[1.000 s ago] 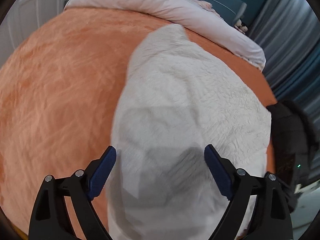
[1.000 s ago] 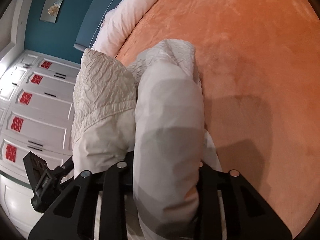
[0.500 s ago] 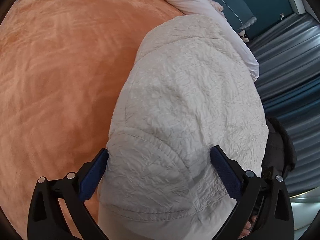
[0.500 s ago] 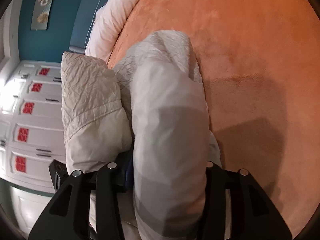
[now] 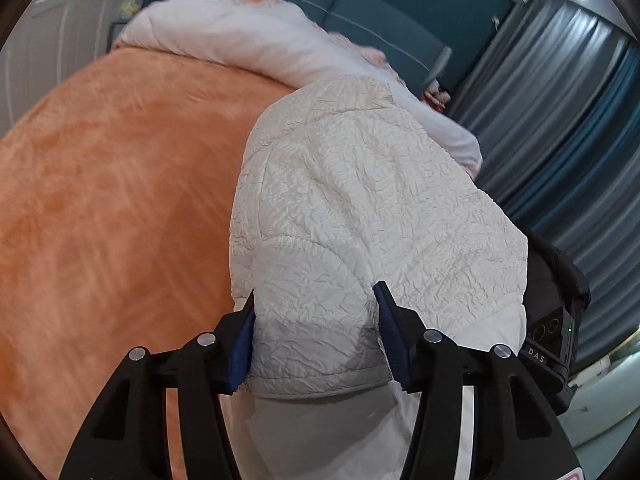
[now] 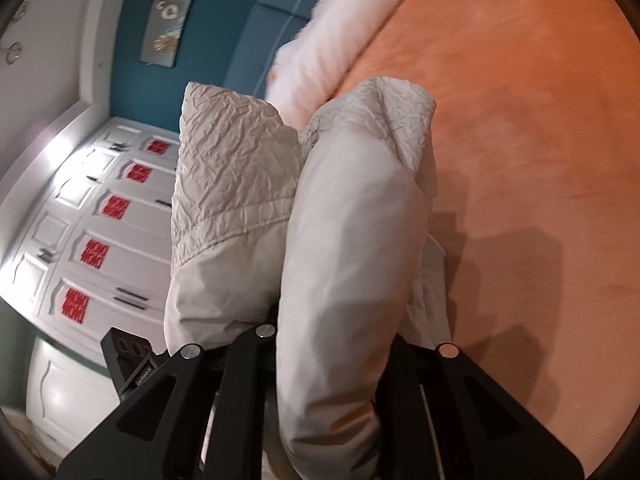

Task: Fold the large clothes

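Observation:
A cream quilted jacket (image 5: 360, 200) hangs bunched over the orange bed cover (image 5: 100, 200). My left gripper (image 5: 316, 308) has its jaws closing, and its blue pads (image 5: 242, 336) press into a thick fold near the jacket's hem. In the right wrist view the jacket (image 6: 352, 240) drapes as a smooth roll over my right gripper (image 6: 332, 344). Its jaws are closing on the cloth and the fabric hides its fingertips. A second quilted fold (image 6: 232, 160) stands to the left of that roll.
A rolled white duvet (image 5: 260, 36) lies along the head of the bed below a teal headboard (image 5: 360, 4). Grey-blue curtains (image 5: 560, 100) hang on the right. White wardrobe doors (image 6: 80, 220) with red stickers stand beyond the bed's edge. Orange cover (image 6: 540, 160) stretches right.
The left jaws went from wide apart around the jacket to pinched on a fold. Both grippers rose with the jacket, and more of the room's far end shows.

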{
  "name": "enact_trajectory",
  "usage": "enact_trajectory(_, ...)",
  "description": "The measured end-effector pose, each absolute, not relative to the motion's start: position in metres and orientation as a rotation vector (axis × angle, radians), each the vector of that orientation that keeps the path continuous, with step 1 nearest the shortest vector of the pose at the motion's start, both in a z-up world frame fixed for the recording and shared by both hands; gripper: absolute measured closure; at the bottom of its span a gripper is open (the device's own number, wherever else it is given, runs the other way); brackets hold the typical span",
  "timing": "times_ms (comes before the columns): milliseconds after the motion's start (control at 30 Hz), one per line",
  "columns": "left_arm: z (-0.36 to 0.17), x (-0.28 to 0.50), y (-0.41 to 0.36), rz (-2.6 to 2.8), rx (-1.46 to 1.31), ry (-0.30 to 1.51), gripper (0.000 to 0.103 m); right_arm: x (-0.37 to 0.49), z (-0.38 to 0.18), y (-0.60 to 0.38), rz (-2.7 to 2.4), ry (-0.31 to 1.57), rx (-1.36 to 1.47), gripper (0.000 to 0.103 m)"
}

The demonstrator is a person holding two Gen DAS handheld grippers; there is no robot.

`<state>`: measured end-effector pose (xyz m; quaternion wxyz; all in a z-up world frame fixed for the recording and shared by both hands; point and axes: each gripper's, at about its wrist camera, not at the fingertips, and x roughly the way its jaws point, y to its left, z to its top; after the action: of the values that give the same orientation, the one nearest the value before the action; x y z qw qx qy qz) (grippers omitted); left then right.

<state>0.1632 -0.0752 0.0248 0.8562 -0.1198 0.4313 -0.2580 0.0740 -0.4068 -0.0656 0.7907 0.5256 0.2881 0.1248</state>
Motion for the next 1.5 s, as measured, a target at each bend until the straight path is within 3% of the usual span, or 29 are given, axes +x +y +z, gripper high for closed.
enact_trajectory(233,0.054,0.214,0.016,-0.395,-0.235,0.823,0.054,0.164,-0.036,-0.323,0.410,0.609,1.090,0.092)
enact_trajectory(367,0.039,0.254,0.053,-0.337,-0.212,0.828,0.054,0.214,-0.057,-0.285,0.377,0.706,1.056,0.089)
enact_trajectory(433,-0.002,0.281,0.068,-0.262,-0.202,0.919,0.053,0.231,-0.081,-0.271,0.317,0.804,1.019,0.084)
enact_trajectory(467,-0.022,0.289,0.075,-0.219,-0.214,0.967,0.049,0.238,-0.096,-0.265,0.268,0.869,0.992,0.078)
enact_trajectory(500,-0.032,0.292,0.084,-0.186,-0.238,0.973,0.046,0.243,-0.113,-0.259,0.216,0.943,0.956,0.063)
enact_trajectory(567,-0.037,0.285,0.098,-0.160,-0.275,0.938,0.039,0.239,-0.124,-0.259,0.214,0.948,0.958,0.054)
enact_trajectory(667,-0.020,0.271,0.101,-0.136,-0.230,0.921,0.040,0.218,-0.105,-0.270,0.157,0.913,0.930,0.054)
enact_trajectory(733,-0.001,0.255,0.099,-0.121,-0.154,0.855,0.040,0.198,-0.070,-0.277,0.041,0.839,0.811,0.058)
enact_trajectory(800,0.021,0.236,0.084,-0.115,-0.069,0.785,0.035,0.185,-0.031,-0.271,0.033,0.755,0.691,0.074)
enact_trajectory(867,0.031,0.224,0.071,-0.113,-0.013,0.753,0.031,0.189,-0.005,-0.249,0.090,0.744,0.595,0.081)
enact_trajectory(1000,0.021,0.220,0.052,-0.132,-0.032,0.787,0.031,0.215,0.026,-0.180,0.202,0.774,0.334,0.083)
enact_trajectory(1033,0.015,0.222,0.051,-0.132,-0.050,0.808,0.031,0.223,0.023,-0.167,0.193,0.783,0.262,0.084)
enact_trajectory(1100,0.005,0.222,0.049,-0.132,-0.068,0.844,0.031,0.235,0.006,-0.162,0.180,0.856,0.212,0.099)
enact_trajectory(1167,-0.008,0.222,0.044,-0.123,-0.060,0.881,0.031,0.248,-0.014,-0.167,0.136,0.912,0.204,0.103)
enact_trajectory(1500,-0.042,0.227,0.025,-0.114,0.049,0.844,0.013,0.264,-0.080,-0.179,0.022,1.021,0.222,0.103)
